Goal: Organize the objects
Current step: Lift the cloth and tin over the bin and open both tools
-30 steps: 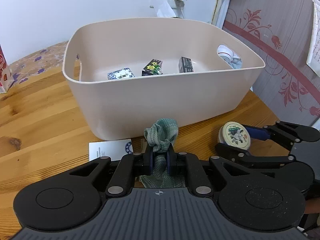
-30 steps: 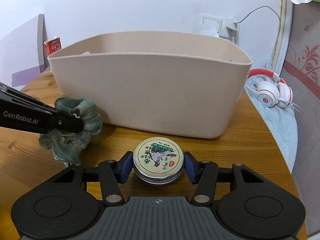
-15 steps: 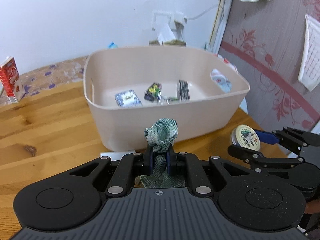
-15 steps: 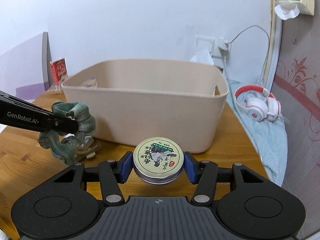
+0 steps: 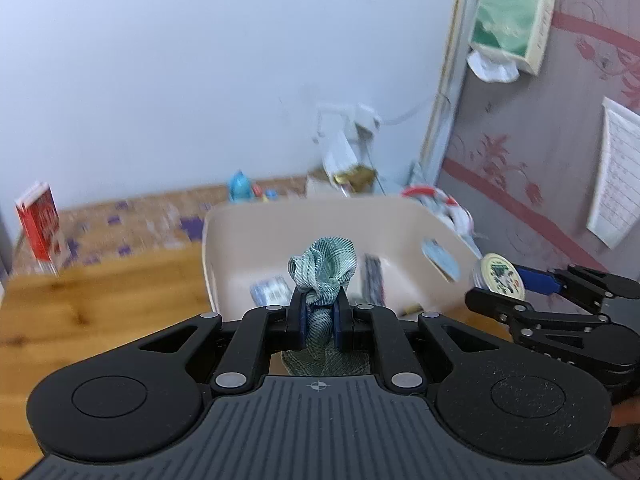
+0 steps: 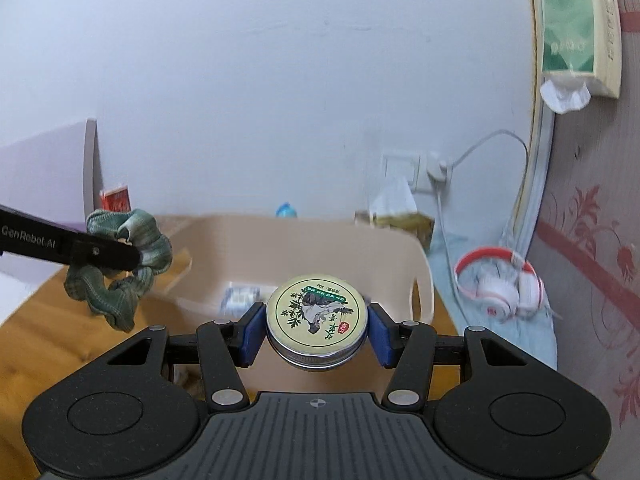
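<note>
My left gripper [image 5: 319, 312] is shut on a green plaid scrunchie [image 5: 324, 270] and holds it in the air in front of the beige plastic bin [image 5: 224, 256]. The scrunchie also shows in the right wrist view [image 6: 120, 264], at the left. My right gripper [image 6: 316, 328] is shut on a round metal tin [image 6: 316, 316] with a yellow illustrated lid, held above the bin's near wall [image 6: 304, 248]. The tin also shows in the left wrist view [image 5: 498, 278]. Several small packets [image 5: 272, 292] lie inside the bin.
The bin stands on a wooden table [image 5: 100, 300]. A red carton [image 5: 40, 224] stands at the far left. Red and white headphones [image 6: 500, 284] lie on a blue cloth right of the bin. A wall socket with a cable [image 6: 436, 172] and a tissue box [image 6: 576, 28] are on the wall.
Both grippers have risen well above the table with their objects still held. The bin now looks lower and farther, and its inside is visible from above.
</note>
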Action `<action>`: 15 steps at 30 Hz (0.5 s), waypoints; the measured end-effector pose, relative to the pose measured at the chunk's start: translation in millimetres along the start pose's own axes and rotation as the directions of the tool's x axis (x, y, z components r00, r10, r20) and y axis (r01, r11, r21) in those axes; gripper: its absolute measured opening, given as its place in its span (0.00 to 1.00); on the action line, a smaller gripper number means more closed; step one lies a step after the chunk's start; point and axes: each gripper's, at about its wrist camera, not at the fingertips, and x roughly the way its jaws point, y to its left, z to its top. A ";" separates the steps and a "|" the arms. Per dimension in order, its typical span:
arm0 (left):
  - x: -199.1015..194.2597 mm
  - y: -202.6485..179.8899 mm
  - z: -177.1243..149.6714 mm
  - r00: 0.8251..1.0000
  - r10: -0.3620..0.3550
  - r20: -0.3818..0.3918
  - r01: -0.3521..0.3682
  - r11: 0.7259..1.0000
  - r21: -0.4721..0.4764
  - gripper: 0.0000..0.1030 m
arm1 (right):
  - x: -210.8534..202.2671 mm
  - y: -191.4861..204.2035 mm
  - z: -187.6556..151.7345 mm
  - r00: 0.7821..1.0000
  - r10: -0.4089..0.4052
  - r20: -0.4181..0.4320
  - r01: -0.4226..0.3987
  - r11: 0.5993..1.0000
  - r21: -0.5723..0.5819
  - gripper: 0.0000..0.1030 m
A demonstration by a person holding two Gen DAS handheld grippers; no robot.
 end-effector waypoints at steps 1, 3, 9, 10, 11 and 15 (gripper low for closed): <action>4.1 1.6 5.1 1.000 0.005 0.005 -0.005 1.000 -0.001 0.12 | 3.5 -0.9 5.2 1.000 0.003 0.007 -0.003 1.000 0.005 0.50; 15.8 5.8 15.9 1.000 0.012 0.007 -0.012 1.000 -0.016 0.12 | 11.8 -2.2 13.6 1.000 -0.001 0.014 0.001 1.000 0.008 0.50; 66.3 11.0 34.2 0.999 0.028 -0.043 -0.028 1.000 -0.007 0.12 | 45.0 -4.8 28.8 1.000 -0.023 -0.006 0.023 1.000 0.010 0.50; 77.4 11.5 35.0 0.997 0.029 -0.066 -0.029 1.000 -0.002 0.12 | 52.1 -5.0 29.8 1.000 -0.027 -0.016 0.027 1.000 0.006 0.50; 86.6 12.4 34.1 0.996 0.032 -0.085 -0.032 0.999 -0.001 0.12 | 58.3 -5.1 30.8 0.999 -0.028 -0.026 0.028 1.000 0.003 0.50; 121.8 18.2 25.4 0.986 0.052 -0.156 -0.052 0.999 0.006 0.12 | 84.5 -3.2 29.1 0.997 -0.029 -0.077 0.028 0.999 -0.018 0.50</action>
